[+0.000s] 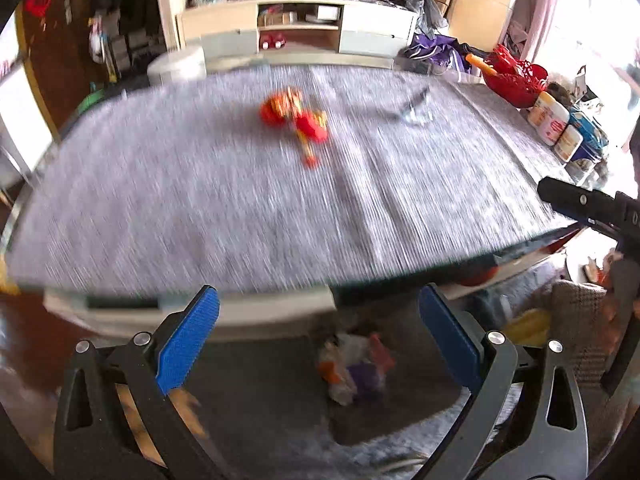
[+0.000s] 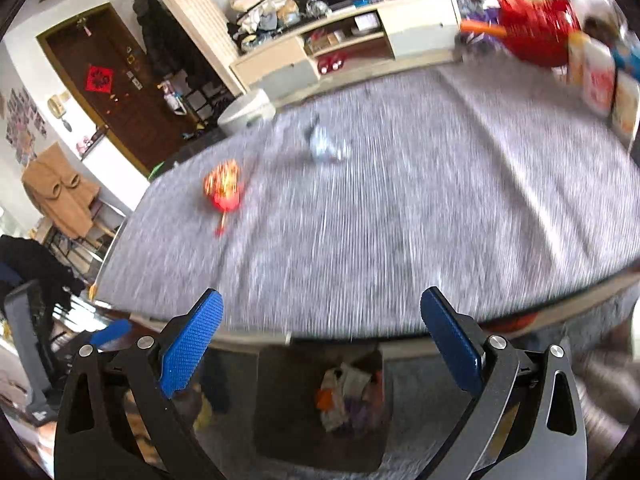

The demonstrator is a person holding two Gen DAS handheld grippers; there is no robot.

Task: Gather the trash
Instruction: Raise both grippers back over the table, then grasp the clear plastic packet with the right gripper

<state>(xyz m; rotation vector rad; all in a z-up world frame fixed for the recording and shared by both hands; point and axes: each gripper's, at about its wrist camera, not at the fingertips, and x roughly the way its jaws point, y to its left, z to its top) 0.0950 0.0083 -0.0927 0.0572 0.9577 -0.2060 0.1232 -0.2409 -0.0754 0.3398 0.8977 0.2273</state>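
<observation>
Both views are motion-blurred. A red and yellow crumpled wrapper (image 1: 298, 120) (image 2: 225, 189) lies on the grey table mat (image 1: 200, 208) (image 2: 380, 220). A clear crumpled wrapper (image 1: 416, 110) (image 2: 326, 144) lies farther right on the mat. Below the near table edge stands a bin (image 2: 280, 400) holding several pieces of trash (image 1: 354, 364) (image 2: 348, 394). My left gripper (image 1: 318, 336) is open and holds nothing, hanging above the bin. My right gripper (image 2: 322, 338) is also open, with nothing between its blue pads (image 2: 192, 344), over the bin. The right gripper's body (image 1: 588, 204) shows at the left view's right edge.
A red basket (image 1: 514, 76) (image 2: 536, 28) and several jars (image 1: 554, 124) (image 2: 600, 80) stand along the table's far right. A white stool (image 1: 176, 64) (image 2: 248, 114) and a low cabinet (image 1: 296, 28) stand beyond the table. A chair with a coat (image 2: 60, 196) is left.
</observation>
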